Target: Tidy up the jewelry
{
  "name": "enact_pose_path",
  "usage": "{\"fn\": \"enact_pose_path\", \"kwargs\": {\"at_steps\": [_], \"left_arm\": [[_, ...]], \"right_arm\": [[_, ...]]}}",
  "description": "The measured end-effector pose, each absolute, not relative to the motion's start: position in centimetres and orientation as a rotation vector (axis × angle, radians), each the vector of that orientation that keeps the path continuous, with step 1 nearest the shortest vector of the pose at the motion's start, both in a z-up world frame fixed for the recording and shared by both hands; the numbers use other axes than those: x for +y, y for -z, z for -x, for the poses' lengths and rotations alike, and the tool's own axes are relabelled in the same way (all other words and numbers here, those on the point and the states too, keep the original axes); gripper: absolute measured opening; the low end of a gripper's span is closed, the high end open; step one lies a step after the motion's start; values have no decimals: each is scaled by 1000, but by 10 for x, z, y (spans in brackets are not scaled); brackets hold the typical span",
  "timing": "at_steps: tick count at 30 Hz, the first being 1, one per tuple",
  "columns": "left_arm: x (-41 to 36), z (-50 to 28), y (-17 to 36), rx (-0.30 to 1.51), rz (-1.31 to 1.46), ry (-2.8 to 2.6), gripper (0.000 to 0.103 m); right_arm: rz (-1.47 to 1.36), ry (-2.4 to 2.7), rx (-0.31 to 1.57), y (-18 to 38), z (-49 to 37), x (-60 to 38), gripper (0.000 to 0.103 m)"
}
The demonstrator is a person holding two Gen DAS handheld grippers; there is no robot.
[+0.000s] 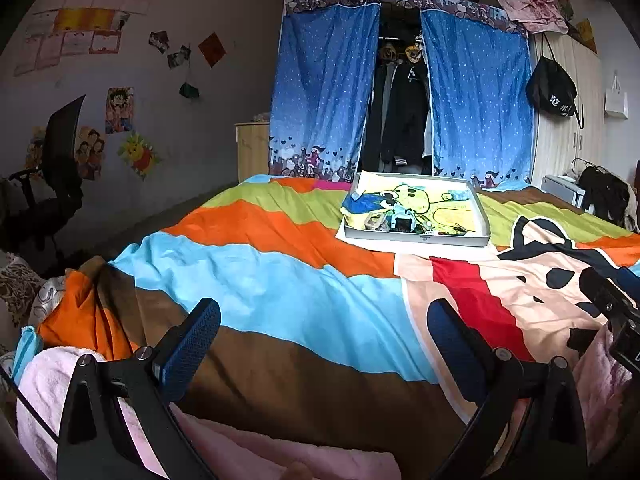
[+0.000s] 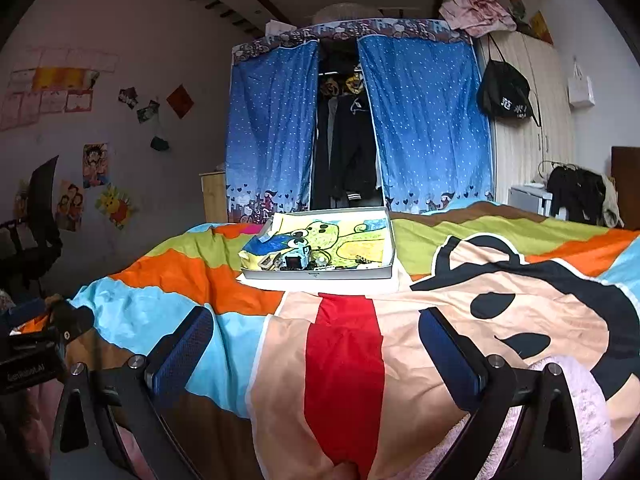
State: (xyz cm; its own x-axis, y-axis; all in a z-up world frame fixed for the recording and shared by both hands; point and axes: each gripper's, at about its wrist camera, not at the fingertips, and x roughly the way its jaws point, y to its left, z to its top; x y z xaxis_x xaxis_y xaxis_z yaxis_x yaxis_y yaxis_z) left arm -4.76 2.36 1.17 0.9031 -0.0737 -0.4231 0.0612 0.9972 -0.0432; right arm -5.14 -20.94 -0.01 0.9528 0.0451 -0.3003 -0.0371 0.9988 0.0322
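Nearest the cameras, the left tongs hang just above the near edge of the bed, their blue-padded fingers spread wide with nothing between them; pink fluffy fabric lies directly beneath and behind them. The right tongs are likewise released, fingers far apart and empty over a red stripe of the bedcover, and the left tongs' body shows at the left edge of that view. The bedcover is a striped spread of brown, light blue, orange and green with a large cartoon figure on its right part. Well beyond both tongs, near the far side of the bed, sits a shallow white tray lined with a yellow and blue cartoon sheet. The jewelry lies in a small heap along the tray's near wall; single pieces are too small to tell apart. Behind the bed stands a wardrobe with blue dotted curtains parted on dark hanging clothes.
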Motion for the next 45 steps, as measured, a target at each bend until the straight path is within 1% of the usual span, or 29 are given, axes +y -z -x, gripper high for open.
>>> {"fn": "enact_pose_path", "kwargs": {"at_steps": [45], "left_arm": [[28,48,-10,431,19,62,101]], "right_arm": [[-31,-44,317,3,49,-209,103]]}}
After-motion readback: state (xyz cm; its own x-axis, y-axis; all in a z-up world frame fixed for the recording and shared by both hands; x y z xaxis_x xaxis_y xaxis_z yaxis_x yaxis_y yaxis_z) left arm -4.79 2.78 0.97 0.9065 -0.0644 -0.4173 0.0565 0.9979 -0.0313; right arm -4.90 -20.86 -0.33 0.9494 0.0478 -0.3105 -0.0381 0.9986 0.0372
